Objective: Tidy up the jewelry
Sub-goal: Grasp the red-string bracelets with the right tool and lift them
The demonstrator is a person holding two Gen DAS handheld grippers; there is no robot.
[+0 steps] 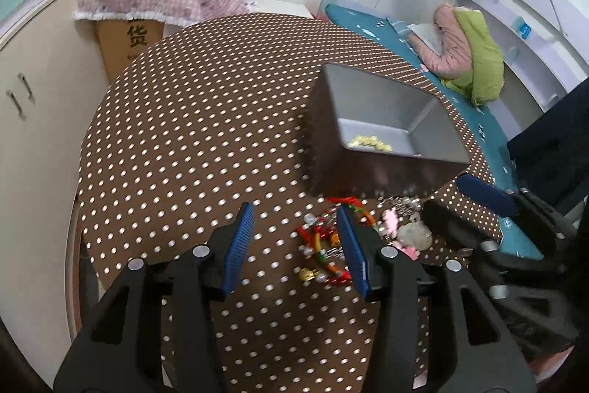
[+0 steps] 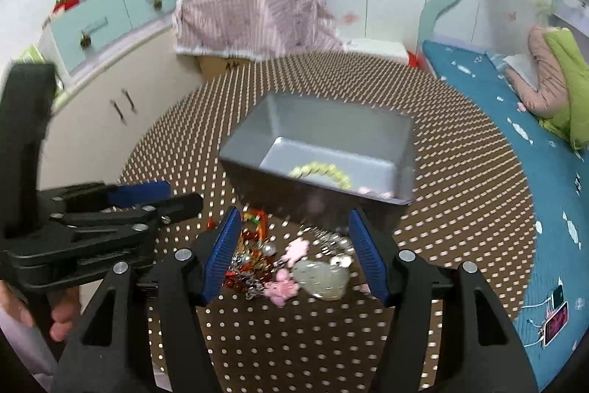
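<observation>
Matt metal tin (image 2: 320,135) on dotted cloth (image 1: 191,135).

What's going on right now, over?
Left gripper open, right gripper open, both empty. Jewelry pile loose on table; yellow bead bracelet already in metal box. Nothing blocking.

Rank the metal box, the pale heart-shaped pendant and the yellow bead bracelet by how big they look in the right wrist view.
1. metal box, clearly largest.
2. pale heart-shaped pendant and yellow bead bracelet look about alike; the pendant lies nearer the camera, so their order is unsure.
</observation>
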